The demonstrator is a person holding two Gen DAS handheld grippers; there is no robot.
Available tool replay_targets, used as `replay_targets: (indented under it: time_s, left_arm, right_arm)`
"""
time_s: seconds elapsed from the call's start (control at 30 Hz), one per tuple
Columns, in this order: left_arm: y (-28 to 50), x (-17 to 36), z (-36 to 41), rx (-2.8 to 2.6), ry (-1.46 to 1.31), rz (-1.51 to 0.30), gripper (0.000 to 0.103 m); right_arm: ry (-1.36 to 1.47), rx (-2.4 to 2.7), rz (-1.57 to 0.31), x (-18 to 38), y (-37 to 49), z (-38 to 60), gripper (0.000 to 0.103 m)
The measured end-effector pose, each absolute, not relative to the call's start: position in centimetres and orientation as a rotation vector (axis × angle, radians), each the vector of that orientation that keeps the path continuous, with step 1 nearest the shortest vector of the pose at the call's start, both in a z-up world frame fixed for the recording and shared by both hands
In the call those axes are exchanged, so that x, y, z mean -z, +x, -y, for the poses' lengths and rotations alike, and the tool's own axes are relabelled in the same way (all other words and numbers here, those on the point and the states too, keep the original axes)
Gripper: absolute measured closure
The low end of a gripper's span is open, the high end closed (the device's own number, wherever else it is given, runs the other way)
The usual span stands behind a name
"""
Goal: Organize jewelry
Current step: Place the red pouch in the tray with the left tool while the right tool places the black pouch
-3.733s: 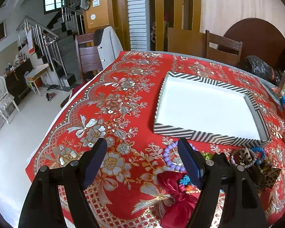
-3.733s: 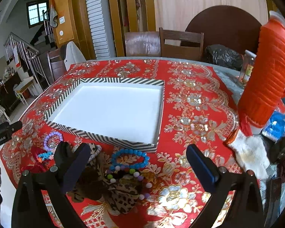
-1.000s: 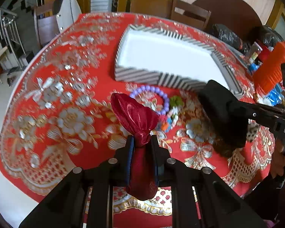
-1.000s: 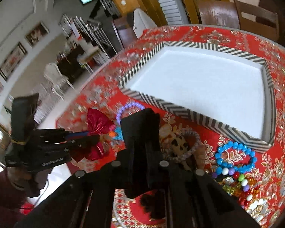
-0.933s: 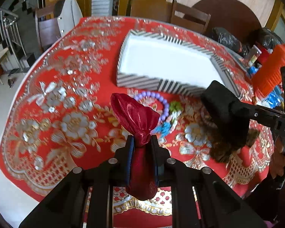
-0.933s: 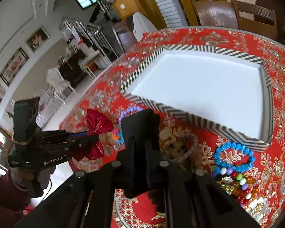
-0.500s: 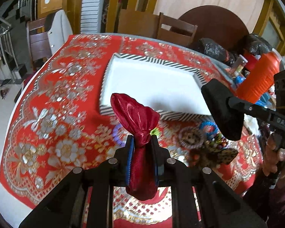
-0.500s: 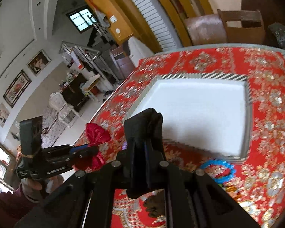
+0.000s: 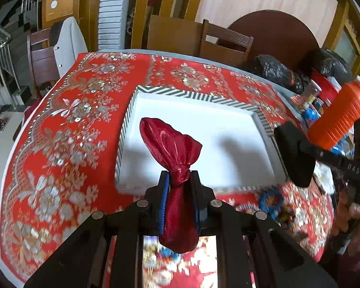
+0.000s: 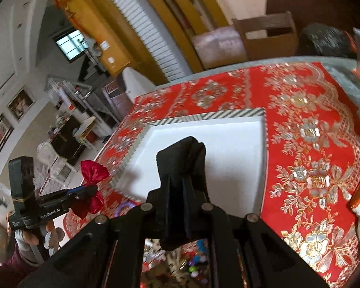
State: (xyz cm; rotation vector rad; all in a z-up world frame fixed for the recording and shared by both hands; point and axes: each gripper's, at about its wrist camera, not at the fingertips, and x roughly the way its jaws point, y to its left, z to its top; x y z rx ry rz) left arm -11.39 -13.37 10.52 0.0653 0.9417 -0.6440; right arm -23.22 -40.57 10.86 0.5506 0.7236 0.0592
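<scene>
1. The left hand-held gripper point(image 9: 178, 192) is squeezed tight on a shiny red bow point(image 9: 172, 151). It holds the bow by its middle knot, up in the air in front of the tray.
2. The right hand-held gripper point(image 10: 183, 182) is squeezed tight on a black bow point(image 10: 182, 158), and this one hangs over the tray too.
3. A few seconds ago both grippers were wide open and low over the pile of jewelry. Now each has a bow and both have lifted and come close to the tray. I think dropping the bows in comes next.
4. The striped tray point(image 9: 196, 94) sits on the counter point(image 9: 67, 124) with its red flowery cloth. Its white inside has nothing in it yet.
5. A blue bead bracelet point(image 9: 271, 199) and other beads lie on the cloth near the tray's front edge, waiting.
</scene>
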Motion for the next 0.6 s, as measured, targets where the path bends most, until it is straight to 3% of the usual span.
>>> replay_targets:
  time_s: [0.47, 0.6]
  left_arm:
    - [-5.4, -4.2, 16.3, 0.534, 0.120, -1.039, 0.094]
    - [-5.2, -3.5, 16.1, 0.526, 0.124, -1.049, 0.089]
  right_arm:
    - [0.596, 0.119, -0.851, -3.6, -19.6, 42.5, 0.093]
    - [0.587, 0.172, -0.890, -2.9, -20.2, 43.3, 0.084]
